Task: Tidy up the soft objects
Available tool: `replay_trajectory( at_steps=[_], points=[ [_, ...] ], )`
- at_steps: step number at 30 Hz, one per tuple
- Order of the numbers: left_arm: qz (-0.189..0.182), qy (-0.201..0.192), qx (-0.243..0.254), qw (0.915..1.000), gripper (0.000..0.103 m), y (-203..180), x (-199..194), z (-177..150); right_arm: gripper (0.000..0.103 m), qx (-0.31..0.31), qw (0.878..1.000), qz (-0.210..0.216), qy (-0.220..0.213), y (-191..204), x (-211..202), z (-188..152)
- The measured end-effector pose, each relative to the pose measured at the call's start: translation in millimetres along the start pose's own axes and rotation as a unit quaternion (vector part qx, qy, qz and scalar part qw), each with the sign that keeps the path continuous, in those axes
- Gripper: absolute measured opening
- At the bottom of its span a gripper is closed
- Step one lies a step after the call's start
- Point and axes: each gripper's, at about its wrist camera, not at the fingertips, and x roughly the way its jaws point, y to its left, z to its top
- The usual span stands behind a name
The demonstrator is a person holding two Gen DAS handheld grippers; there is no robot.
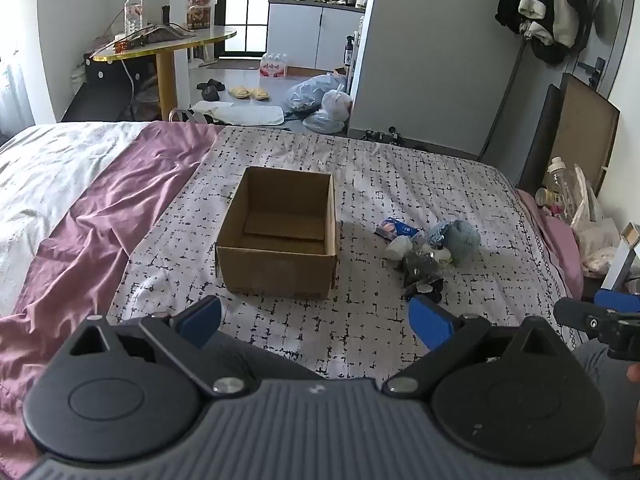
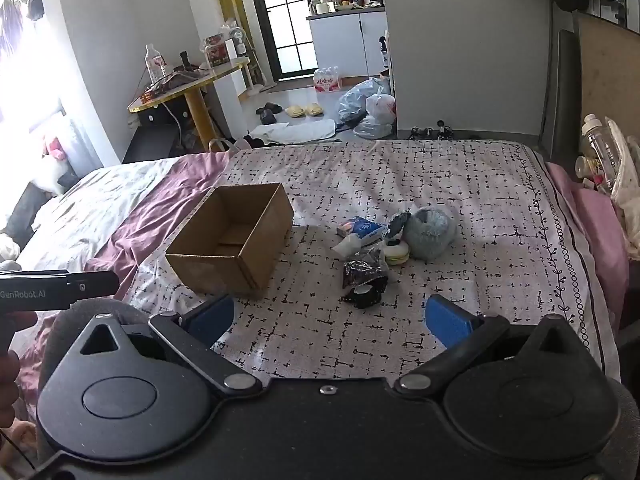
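Observation:
An empty cardboard box [image 1: 276, 236] [image 2: 234, 236] stands open on the patterned bedspread. To its right lies a small pile: a fluffy blue-grey plush [image 1: 460, 240] [image 2: 430, 232], a blue tissue pack [image 1: 394, 229] [image 2: 360, 229], a white soft piece [image 1: 398, 247] [image 2: 348, 245], a cream round toy [image 2: 396, 254] and dark crinkled items [image 1: 422, 272] [image 2: 362, 276]. My left gripper [image 1: 316, 320] hovers open over the bed in front of the box, holding nothing. My right gripper [image 2: 330, 318] is open too, just short of the pile.
A purple sheet and white quilt [image 1: 60, 184] cover the bed's left side. Beyond the bed's foot are a gold-edged table [image 1: 168, 42], slippers and plastic bags [image 1: 320, 100] on the floor. Bottles and bags [image 2: 608, 160] crowd the right bedside.

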Motion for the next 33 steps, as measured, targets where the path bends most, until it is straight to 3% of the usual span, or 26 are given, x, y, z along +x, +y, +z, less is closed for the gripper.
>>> replay_trajectory(
  at_steps=[33],
  points=[
    [-0.012,0.002,0.004,0.9999,0.099,-4.9,0.6,-6.3,0.103,0.010,1.000,-0.005,-0.006,-5.7,-0.1,-0.1]
  ],
)
